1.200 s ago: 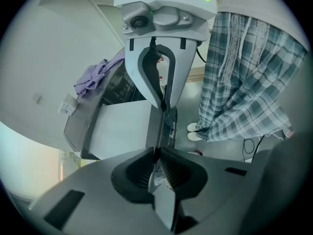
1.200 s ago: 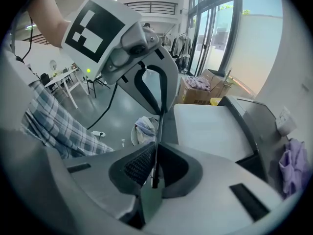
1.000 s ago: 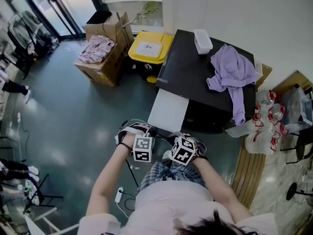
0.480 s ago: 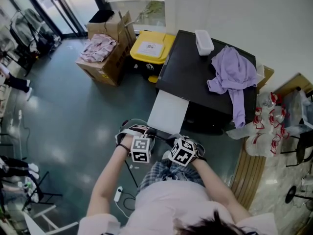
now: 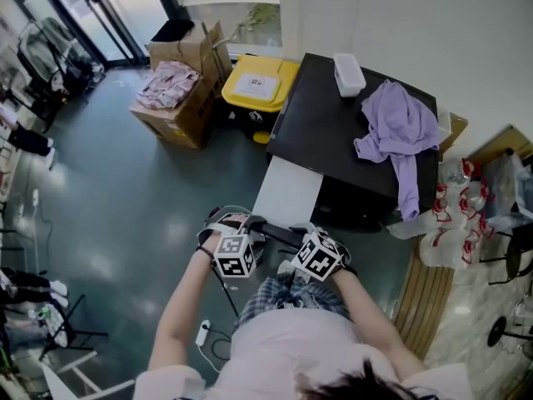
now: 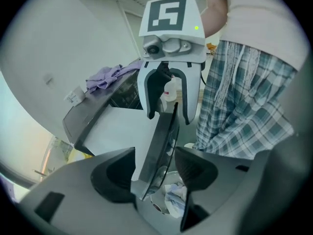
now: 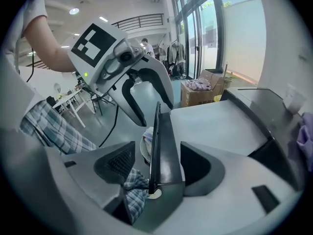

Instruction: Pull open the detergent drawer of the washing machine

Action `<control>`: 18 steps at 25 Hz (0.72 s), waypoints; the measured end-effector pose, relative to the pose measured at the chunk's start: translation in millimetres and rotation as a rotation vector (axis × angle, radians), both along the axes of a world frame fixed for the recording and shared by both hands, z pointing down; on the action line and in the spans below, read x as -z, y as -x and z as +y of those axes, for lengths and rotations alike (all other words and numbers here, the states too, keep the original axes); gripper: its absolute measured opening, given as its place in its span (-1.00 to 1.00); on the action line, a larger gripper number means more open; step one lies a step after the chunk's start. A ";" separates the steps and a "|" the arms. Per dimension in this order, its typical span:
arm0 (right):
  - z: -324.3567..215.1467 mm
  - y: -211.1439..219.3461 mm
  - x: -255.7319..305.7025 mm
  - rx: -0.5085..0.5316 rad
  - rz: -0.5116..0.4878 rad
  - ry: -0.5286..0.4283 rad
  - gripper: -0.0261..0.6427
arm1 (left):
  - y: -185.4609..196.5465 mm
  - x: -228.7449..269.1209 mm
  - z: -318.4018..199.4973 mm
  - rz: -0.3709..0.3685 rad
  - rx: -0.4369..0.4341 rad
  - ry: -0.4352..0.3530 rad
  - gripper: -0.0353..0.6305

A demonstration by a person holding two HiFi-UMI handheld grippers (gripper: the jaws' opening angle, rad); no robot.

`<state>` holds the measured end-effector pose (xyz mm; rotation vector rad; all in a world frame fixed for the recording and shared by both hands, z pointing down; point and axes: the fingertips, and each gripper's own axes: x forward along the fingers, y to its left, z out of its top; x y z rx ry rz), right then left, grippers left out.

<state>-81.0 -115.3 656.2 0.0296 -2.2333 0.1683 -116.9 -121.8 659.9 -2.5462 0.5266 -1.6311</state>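
My left claw has its jaws spread; they have just been opening. The dark front lip of the detergent drawer runs between the pads with a gap on each side. My right claw reads the same: its jaws have just opened and stand apart, and the thin edge of the lip passes between them unpinched. The two claws face each other along that lip, close together at the drawer's near end. From the head view, the drawer is a white slab sticking out of the front of the black washing machine toward me. On the machine's top lie a purple garment and a white container. Beyond it on the floor are a yellow bin and a cardboard box holding pink cloth.
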 end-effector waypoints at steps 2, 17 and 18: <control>-3.9 -1.7 1.8 -0.012 -0.007 0.003 -0.01 | -3.7 6.3 -4.0 0.038 0.008 -0.003 -0.16; -136.0 -72.8 143.0 -0.537 -0.481 -0.221 -0.32 | -13.0 147.0 -136.0 0.628 0.451 -0.260 -0.29; -145.4 -83.2 155.9 -0.581 -0.518 -0.255 -0.37 | -12.8 158.3 -145.0 0.659 0.480 -0.287 -0.34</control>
